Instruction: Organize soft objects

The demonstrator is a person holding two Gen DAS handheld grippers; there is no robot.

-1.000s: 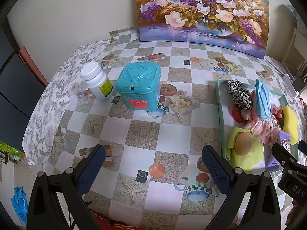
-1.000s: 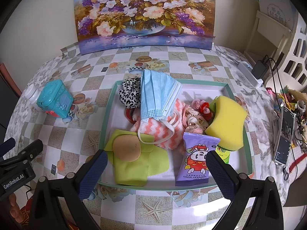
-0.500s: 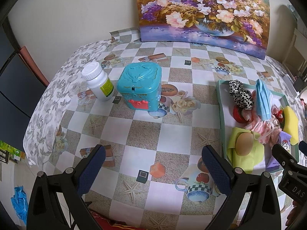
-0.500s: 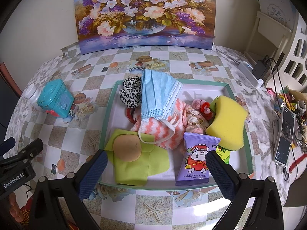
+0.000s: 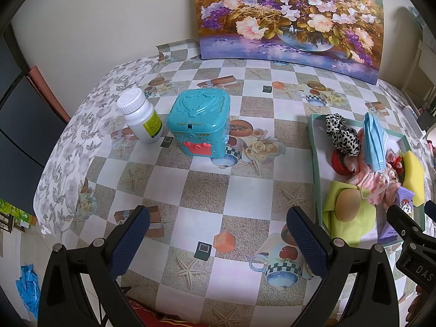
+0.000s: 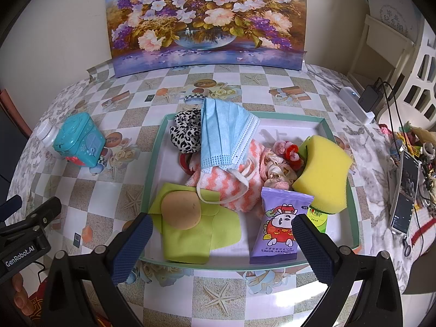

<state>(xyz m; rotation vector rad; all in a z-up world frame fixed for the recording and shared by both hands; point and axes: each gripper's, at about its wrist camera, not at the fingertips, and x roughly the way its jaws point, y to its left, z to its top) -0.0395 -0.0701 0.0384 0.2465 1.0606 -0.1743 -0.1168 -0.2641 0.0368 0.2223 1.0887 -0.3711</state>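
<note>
Both grippers hover above the checked tablecloth with their jaws spread wide and nothing between them. The left gripper (image 5: 218, 234) hangs over bare cloth, facing a teal toy box (image 5: 199, 122) and a white pill bottle (image 5: 140, 114) that stands just beside it, to its left.

The right gripper (image 6: 220, 241) sits at the near edge of the green-rimmed tray (image 6: 325, 124), where the soft things are gathered. A blue face mask (image 6: 223, 133) drapes over a leopard-print scrunchie (image 6: 185, 133) and an orange-and-white knitted cloth (image 6: 231, 188) — its ear loops trail toward the front. At the tray's near left a tan puff (image 6: 181, 209) rests on a folded lime-green cloth (image 6: 201, 234). A purple wipes packet (image 6: 280, 226) lies beside it, and a yellow sponge (image 6: 323, 171) leans at the right side, touching a small pink-and-red bundle (image 6: 286, 150).

A flower painting (image 6: 207, 19) stands against the wall — well behind the tray.
</note>
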